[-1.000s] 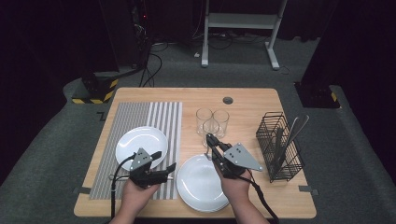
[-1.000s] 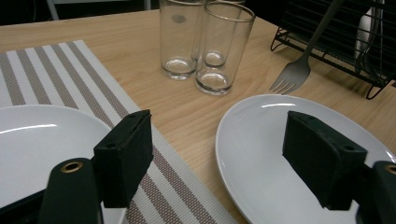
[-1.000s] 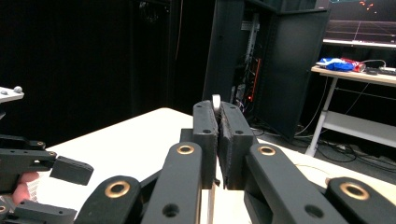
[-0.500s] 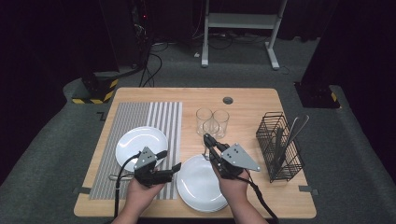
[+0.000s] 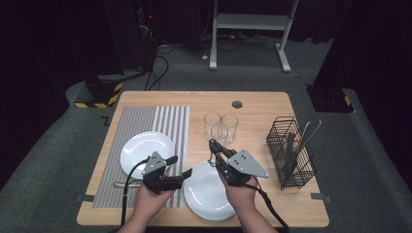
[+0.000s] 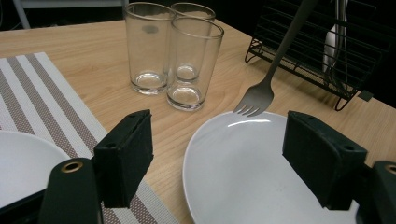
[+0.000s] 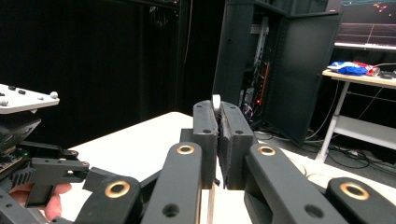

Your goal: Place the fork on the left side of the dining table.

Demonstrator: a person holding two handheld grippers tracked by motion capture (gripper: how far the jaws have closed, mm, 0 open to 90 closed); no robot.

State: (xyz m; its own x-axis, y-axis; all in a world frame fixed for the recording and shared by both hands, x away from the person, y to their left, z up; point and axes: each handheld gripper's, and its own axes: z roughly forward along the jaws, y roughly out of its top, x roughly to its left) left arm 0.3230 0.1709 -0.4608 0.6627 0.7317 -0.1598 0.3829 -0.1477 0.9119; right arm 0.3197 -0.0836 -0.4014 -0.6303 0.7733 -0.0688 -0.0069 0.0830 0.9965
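The right gripper (image 5: 212, 143) holds a fork (image 6: 259, 95) clamped between its jaws, which are pressed narrow around the handle; the tines hang just over the far rim of the near plate (image 5: 209, 191), close to the two glasses (image 5: 221, 126). That plate lies at the front edge of the desk (image 5: 257, 104), partly beyond the striped placemat (image 5: 145, 119). The left gripper (image 5: 179, 171) hovers at the plate's left rim with its jaws spread wide (nothing between them), and in the left gripper view the plate's edge sits in that gap. A second plate (image 5: 145, 148) rests on the placemat, touching neither glass. At the right, a black wire basket (image 5: 291, 153) holds upright cutlery (image 5: 303, 138); bare wood lies between it and the near plate. No readable writing appears anywhere.
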